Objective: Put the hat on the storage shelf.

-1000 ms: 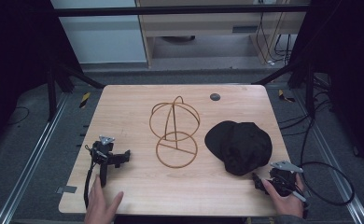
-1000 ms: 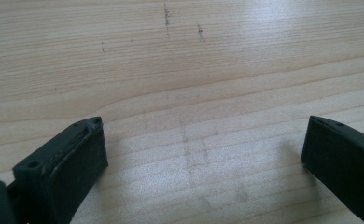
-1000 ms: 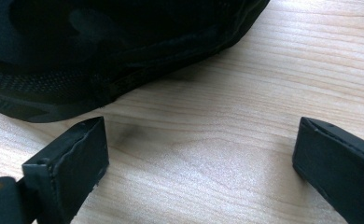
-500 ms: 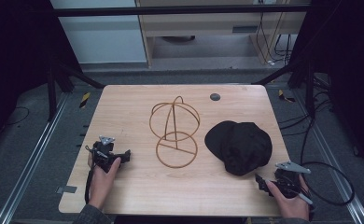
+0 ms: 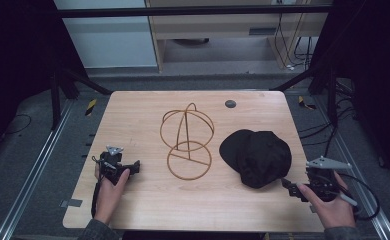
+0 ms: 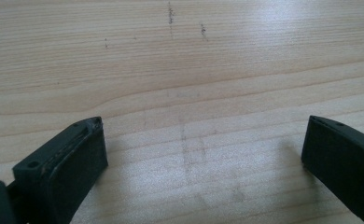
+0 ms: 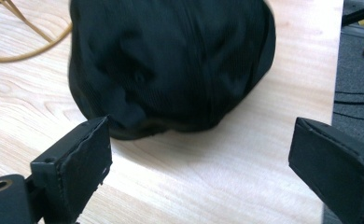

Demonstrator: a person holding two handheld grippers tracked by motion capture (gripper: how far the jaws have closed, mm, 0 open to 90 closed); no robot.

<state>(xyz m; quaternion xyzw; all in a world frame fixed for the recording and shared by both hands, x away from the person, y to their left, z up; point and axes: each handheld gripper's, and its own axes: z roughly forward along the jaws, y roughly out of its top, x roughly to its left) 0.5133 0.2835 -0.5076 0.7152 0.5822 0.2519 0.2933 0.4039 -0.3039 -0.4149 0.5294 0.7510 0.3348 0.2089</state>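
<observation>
A black cap (image 5: 256, 157) lies on the wooden table (image 5: 133, 115), right of a brown wire hat stand (image 5: 187, 140) with a ring base. My right gripper (image 5: 294, 189) sits near the table's front right corner, held by a hand, just short of the cap. In the right gripper view the cap (image 7: 171, 65) lies ahead of the open jaws of the right gripper (image 7: 201, 154), untouched. My left gripper (image 5: 133, 167) rests at the front left, a hand on it. The left gripper (image 6: 203, 149) is open over bare wood.
A small dark round disc (image 5: 230, 104) lies near the table's far edge. The stand's ring base (image 7: 26, 42) shows at the upper left of the right gripper view. The table's right edge (image 7: 334, 93) drops to a dark floor with cables.
The person's left hand moved up from the table front and took hold of the left gripper. The right gripper shifted slightly toward the front right.
</observation>
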